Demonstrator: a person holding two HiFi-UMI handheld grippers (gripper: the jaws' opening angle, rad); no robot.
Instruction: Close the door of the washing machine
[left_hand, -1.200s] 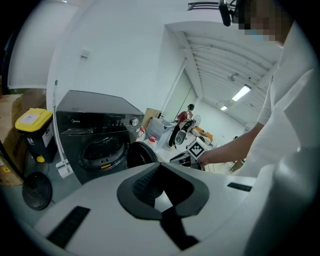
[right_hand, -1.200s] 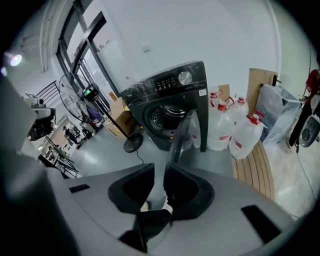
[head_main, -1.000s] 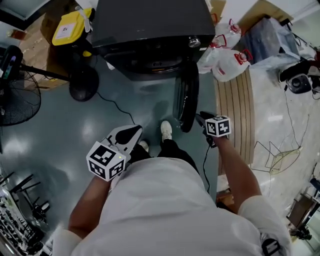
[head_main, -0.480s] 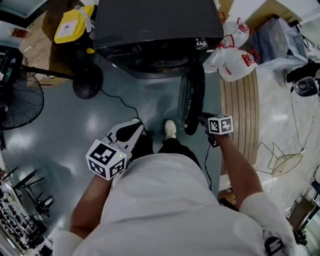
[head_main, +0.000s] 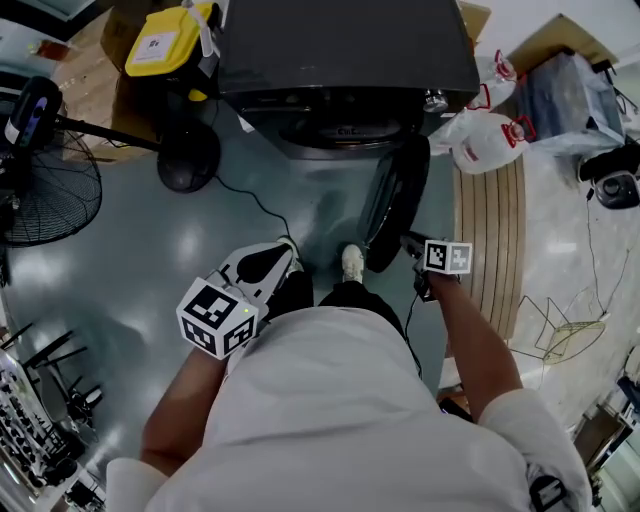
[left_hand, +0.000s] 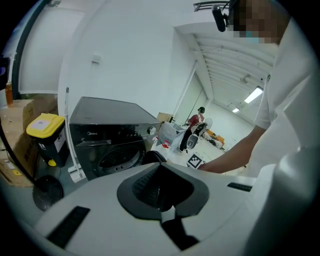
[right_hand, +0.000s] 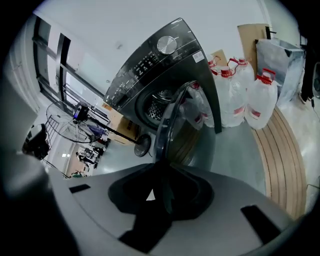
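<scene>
Washer: the dark front-loader (head_main: 340, 50) stood at the far middle of the floor, drum mouth facing you.
Door: the door (head_main: 395, 205) hung wide open and was not yet closed. It was hinged at the washer's right and swung out toward you, seen edge-on, with its free rim nearest you.
Right gripper: your right gripper (head_main: 412, 245) sat just right of that free rim. Its jaws were closing with a thin gap between them. I saw nothing between them; the rim rose just past the tips. Contact with the door could not be told.
Left gripper: your left gripper (head_main: 265, 265) hung near you, well left of the door. Its jaws were clenched on nothing.
Risk, slip: the rim looked rounded and glossy. In my judgement a push from narrow tips set off-centre could have skated off and left the door where it was.
Risk, pinch: had the jaws nipped the rim, the door's arc would likely have twisted your wrist or dragged the tool.
Risk, shoe: your shoe (head_main: 352, 262) stood just left of the free rim, probably inside the swing. The door could have clipped it or stalled there.
Risk, latch: a soft push might have left the door resting ajar, and a hard one might have bounced it back.
Risk, jugs: the jugs (head_main: 487, 140) crowded the hinge side at the right, so stepping round that way could have knocked them.
</scene>
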